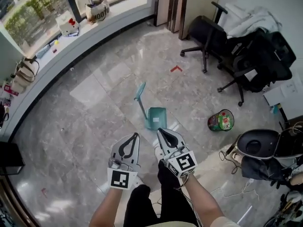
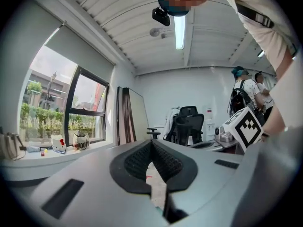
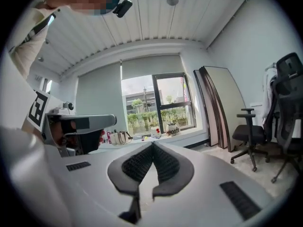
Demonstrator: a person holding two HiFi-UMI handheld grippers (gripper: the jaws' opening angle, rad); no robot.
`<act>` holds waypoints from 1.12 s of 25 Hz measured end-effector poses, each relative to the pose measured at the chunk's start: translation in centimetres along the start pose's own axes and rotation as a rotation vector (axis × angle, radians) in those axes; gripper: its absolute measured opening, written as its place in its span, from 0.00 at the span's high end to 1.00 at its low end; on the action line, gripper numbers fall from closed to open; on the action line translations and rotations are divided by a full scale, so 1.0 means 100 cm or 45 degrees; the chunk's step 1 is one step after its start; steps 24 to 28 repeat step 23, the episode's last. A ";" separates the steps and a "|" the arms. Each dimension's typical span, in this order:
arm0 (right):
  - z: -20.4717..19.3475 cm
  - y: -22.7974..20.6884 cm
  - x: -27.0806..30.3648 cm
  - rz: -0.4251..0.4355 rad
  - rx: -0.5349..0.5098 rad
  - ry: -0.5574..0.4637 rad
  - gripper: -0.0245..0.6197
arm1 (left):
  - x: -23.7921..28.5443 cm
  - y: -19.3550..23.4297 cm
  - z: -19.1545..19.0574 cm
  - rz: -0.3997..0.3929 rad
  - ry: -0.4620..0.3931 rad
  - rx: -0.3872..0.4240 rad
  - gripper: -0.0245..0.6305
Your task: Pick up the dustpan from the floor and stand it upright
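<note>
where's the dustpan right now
In the head view the dustpan is on the floor near the middle, just ahead of the left gripper and right gripper, with a small green bin to its right.

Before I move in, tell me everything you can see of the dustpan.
The dustpan is teal, plastic by its look: a squarish pan with a pale patch inside and a long thin handle ending in a wider grip. It lies on the glossy stone floor, its handle toward the top of the head view. Nothing but the floor touches it.
</note>
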State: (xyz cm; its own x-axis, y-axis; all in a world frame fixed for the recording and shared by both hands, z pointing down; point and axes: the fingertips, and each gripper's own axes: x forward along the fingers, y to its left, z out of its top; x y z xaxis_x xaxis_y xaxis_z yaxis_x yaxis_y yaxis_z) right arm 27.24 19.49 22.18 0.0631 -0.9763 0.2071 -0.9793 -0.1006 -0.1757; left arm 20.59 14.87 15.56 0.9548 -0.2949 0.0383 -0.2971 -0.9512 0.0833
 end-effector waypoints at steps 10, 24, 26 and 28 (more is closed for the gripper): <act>0.141 0.035 -0.138 -0.106 -0.005 -0.125 0.94 | -0.096 -0.047 0.098 0.013 0.108 0.095 0.95; 0.189 0.050 -0.198 -0.072 -0.139 -0.194 0.94 | -0.121 -0.100 0.139 0.092 0.024 0.127 0.95; 0.189 0.050 -0.198 -0.072 -0.139 -0.194 0.94 | -0.121 -0.100 0.139 0.092 0.024 0.127 0.95; 0.189 0.050 -0.198 -0.072 -0.139 -0.194 0.94 | -0.121 -0.100 0.139 0.092 0.024 0.127 0.95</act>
